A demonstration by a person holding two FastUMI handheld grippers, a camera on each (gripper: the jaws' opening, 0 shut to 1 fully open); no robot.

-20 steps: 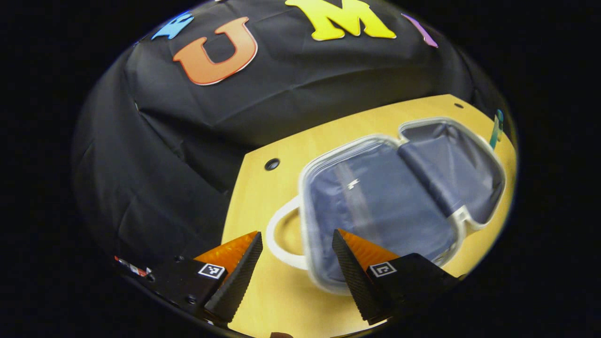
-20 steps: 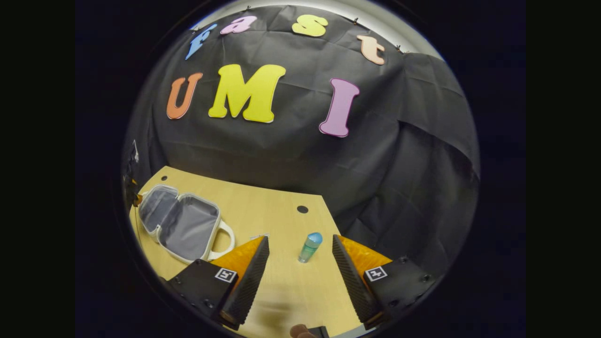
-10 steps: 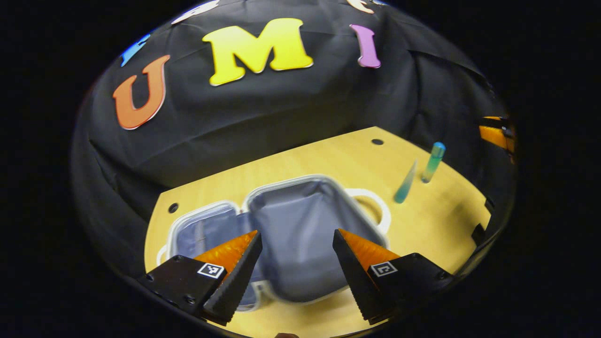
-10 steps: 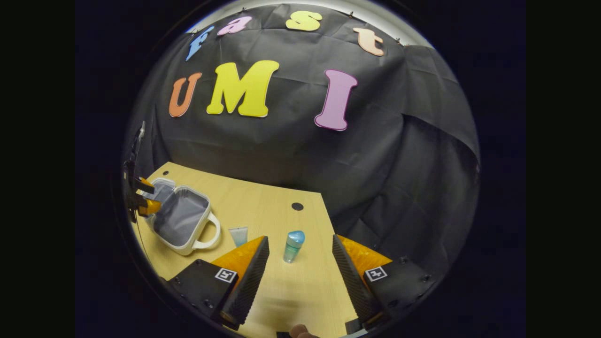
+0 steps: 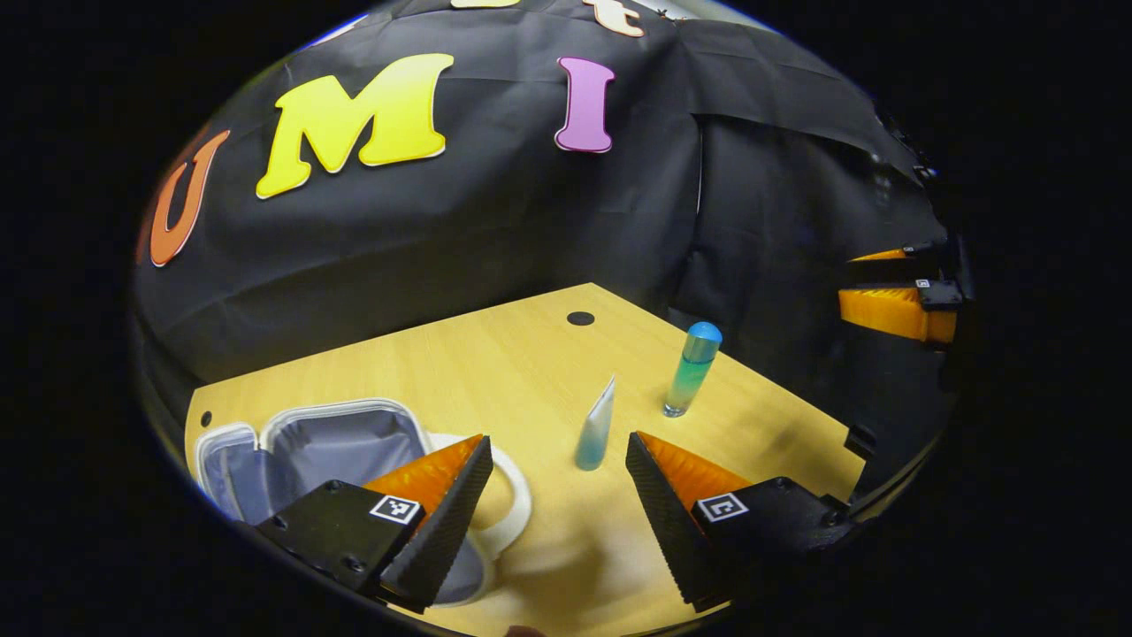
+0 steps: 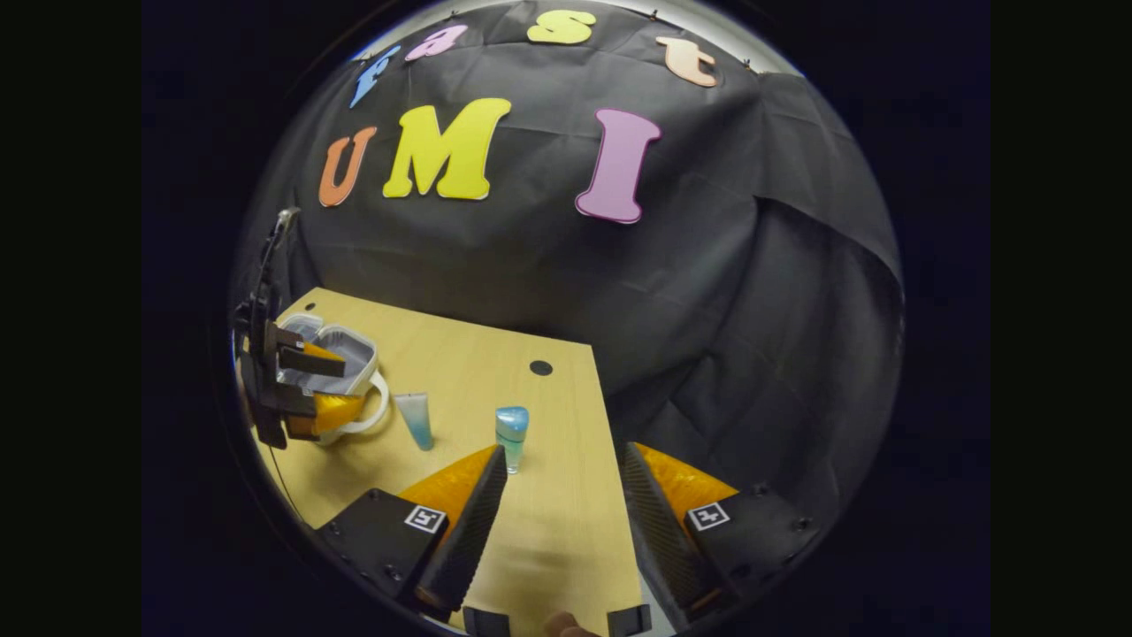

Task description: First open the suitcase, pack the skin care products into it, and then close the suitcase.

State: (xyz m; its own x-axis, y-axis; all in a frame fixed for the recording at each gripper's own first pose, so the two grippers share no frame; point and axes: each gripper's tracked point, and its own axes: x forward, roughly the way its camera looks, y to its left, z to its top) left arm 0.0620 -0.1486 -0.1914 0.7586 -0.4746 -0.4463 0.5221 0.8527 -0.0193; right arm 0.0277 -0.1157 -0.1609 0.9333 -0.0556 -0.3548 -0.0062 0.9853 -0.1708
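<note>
Right gripper [image 6: 559, 518] open over the desk [image 6: 566, 531] near edge; bottle [image 6: 511, 436] and tube [image 6: 415, 420] upright mid-desk; open suitcase [image 6: 340, 354] at left edge, left gripper [image 6: 323, 385] over it.

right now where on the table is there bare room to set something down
Bare wood lies between the suitcase and the back wall, and on the table before the right gripper. Crowded: tube and bottle close together, beside the suitcase handle.
</note>
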